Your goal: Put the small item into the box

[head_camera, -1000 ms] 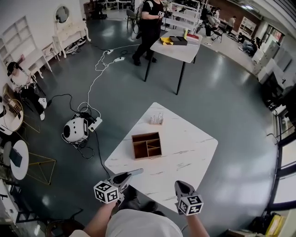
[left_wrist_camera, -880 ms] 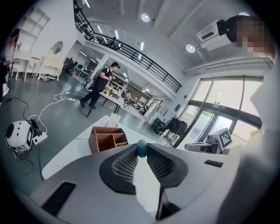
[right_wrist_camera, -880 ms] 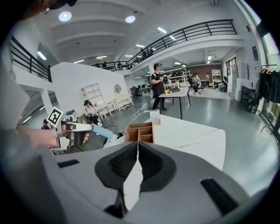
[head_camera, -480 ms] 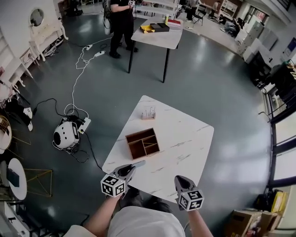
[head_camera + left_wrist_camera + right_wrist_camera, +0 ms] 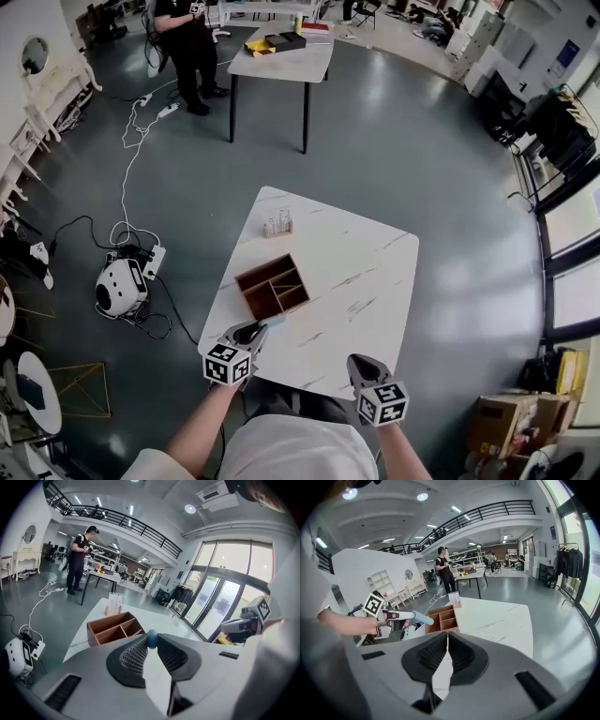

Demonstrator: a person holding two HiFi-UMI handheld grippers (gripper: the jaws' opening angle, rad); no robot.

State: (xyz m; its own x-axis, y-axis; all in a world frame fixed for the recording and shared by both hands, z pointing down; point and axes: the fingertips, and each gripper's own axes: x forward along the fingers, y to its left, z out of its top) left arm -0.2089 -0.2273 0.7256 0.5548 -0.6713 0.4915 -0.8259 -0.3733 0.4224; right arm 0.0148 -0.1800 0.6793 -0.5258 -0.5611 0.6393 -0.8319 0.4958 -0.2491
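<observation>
A brown wooden box (image 5: 272, 285) with several compartments stands on the left half of the white marble table (image 5: 356, 272). My left gripper (image 5: 255, 330) hovers at the table's near edge, just short of the box, shut on a small light-blue item (image 5: 273, 320) that sticks out towards the box. In the left gripper view the item's blue tip (image 5: 151, 639) shows between the closed jaws, with the box (image 5: 112, 627) beyond. My right gripper (image 5: 359, 366) is shut and empty at the near edge, to the right. In the right gripper view its jaws meet (image 5: 446, 639), and the held item (image 5: 419, 617) and the box (image 5: 443, 618) lie ahead on the left.
A small rack of tubes (image 5: 277, 224) stands at the table's far left edge. On the floor to the left lies a white round device (image 5: 120, 286) among cables. Farther off, a person (image 5: 187, 37) stands by another table (image 5: 281, 61).
The head view has shifted, so the table sits higher and nearer the frame's centre. Both grippers keep their places at the near edge, the left still shut on the blue item.
</observation>
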